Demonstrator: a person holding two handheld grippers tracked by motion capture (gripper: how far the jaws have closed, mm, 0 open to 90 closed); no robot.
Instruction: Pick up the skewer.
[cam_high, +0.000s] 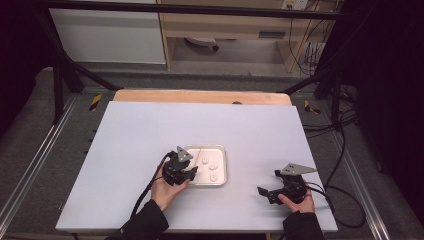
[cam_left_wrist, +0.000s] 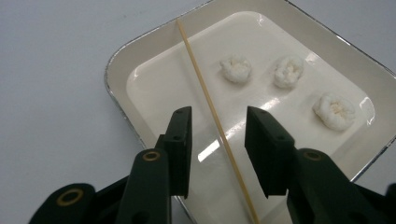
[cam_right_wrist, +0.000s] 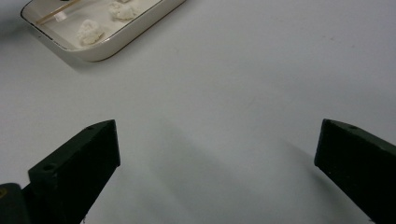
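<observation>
— Skewer (cam_left_wrist: 205, 100): where does it lie from the left gripper (cam_left_wrist: 218, 135)?
— Straight ahead and between the two black jaws. The thin wooden stick runs away from the gripper across the tray (cam_left_wrist: 122, 56), its far end resting on the far rim.
— Are the jaws pinching it?
— No. They stand part-open, one on each side of the stick, with a gap to either pad. Whether the stick brushes the right-hand pad lower down I cannot tell.
— What else is in that tray?
— Three white dumplings (cam_left_wrist: 287, 71) in a row, beyond the jaws and off to their right, apart from the stick and from each other.
— And from above?
— The left gripper (cam_high: 192, 171) sits over the tray's near-left corner, held in the person's left hand (cam_high: 167, 190).
— The other tool?
— The right gripper (cam_high: 266, 192) is well off to the tray's right, low over the white table (cam_high: 130, 135), held in the right hand (cam_high: 300, 202). Its jaws are spread wide with bare tabletop between them (cam_right_wrist: 215, 154).
— Can it see the tray?
— Yes, far ahead and to its left (cam_right_wrist: 107, 49), with a dumpling (cam_right_wrist: 90, 31) and one end of the stick (cam_right_wrist: 58, 12) in it.
</observation>
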